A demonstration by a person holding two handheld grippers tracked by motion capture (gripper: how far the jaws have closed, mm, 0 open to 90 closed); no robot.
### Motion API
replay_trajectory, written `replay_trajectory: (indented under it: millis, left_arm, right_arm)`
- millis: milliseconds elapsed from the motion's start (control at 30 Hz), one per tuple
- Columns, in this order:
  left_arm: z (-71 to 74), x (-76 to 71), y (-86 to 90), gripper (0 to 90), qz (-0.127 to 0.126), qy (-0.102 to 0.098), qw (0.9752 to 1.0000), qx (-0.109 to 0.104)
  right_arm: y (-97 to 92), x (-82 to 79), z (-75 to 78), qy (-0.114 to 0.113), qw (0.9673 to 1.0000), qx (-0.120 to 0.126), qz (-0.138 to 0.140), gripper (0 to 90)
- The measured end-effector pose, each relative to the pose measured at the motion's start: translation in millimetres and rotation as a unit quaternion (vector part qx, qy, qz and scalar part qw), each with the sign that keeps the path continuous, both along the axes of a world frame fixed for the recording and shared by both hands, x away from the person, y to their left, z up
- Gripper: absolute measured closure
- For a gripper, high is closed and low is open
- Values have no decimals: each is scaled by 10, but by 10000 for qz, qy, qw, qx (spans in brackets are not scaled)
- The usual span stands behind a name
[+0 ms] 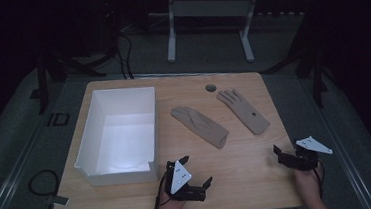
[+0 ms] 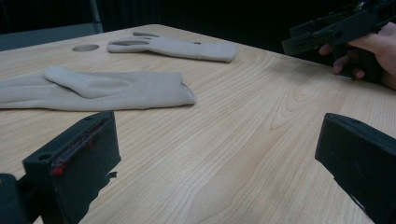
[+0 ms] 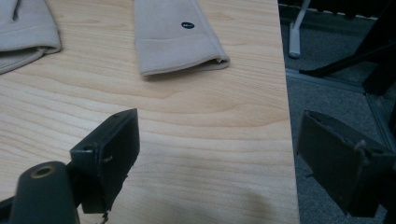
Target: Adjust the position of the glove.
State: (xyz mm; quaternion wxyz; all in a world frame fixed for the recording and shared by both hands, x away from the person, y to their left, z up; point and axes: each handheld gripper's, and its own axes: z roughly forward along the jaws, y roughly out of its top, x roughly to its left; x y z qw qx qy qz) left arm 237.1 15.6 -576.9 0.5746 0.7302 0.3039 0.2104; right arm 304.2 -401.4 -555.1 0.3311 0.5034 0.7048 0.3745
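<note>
Two beige gloves lie flat on the wooden table (image 1: 244, 180). One glove (image 1: 198, 126) is near the middle, with its cuff toward me. The other glove (image 1: 243, 110) lies to its right, fingers spread and a small dark dot near its cuff (image 3: 175, 37). My left gripper (image 1: 197, 170) rests low at the front centre, open, aimed at the middle glove (image 2: 93, 91) with bare wood between its jaws. At the front right corner my right gripper (image 1: 286, 149) is open and empty, short of the dotted cuff. Its right jaw hangs past the table's right edge.
A white open box (image 1: 120, 134) with nothing inside stands on the left half of the table, just left of my left gripper. A round cable hole (image 1: 211, 87) sits near the far edge. The table's right edge (image 3: 287, 140) drops to a grey floor.
</note>
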Motion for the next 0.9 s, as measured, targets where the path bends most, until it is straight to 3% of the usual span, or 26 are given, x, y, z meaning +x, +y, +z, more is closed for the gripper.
replay_trajectory:
  millis: [267,333,500,533,733,833,900]
  left_arm:
    - [1,0,-2,1,-10,-8,10000,1]
    - [0,-1,-3,1,-12,-16,10000,4]
    - [0,-5,-7,1,-9,-40,10000,18]
    - [0,-6,-8,1,-12,-44,10000,21]
    - [-1,-5,-5,1,-26,-40,10000,8]
    - [-1,-4,-4,1,-34,-35,10000,5]
    - [-1,-5,-4,1,-41,-34,10000,3]
  right_arm:
    - [-2,-6,11,83,10000,32,1,127]
    - [-9,-11,52,155,9997,181,-2,115]
    - [17,-5,165,179,9997,171,39,115]
    - [32,-7,250,57,9999,128,44,115]
    - [74,-24,430,-262,9996,10,88,115]
    - [118,-31,585,-588,9980,-163,139,115]
    - [135,-25,656,-721,9970,-112,244,115]
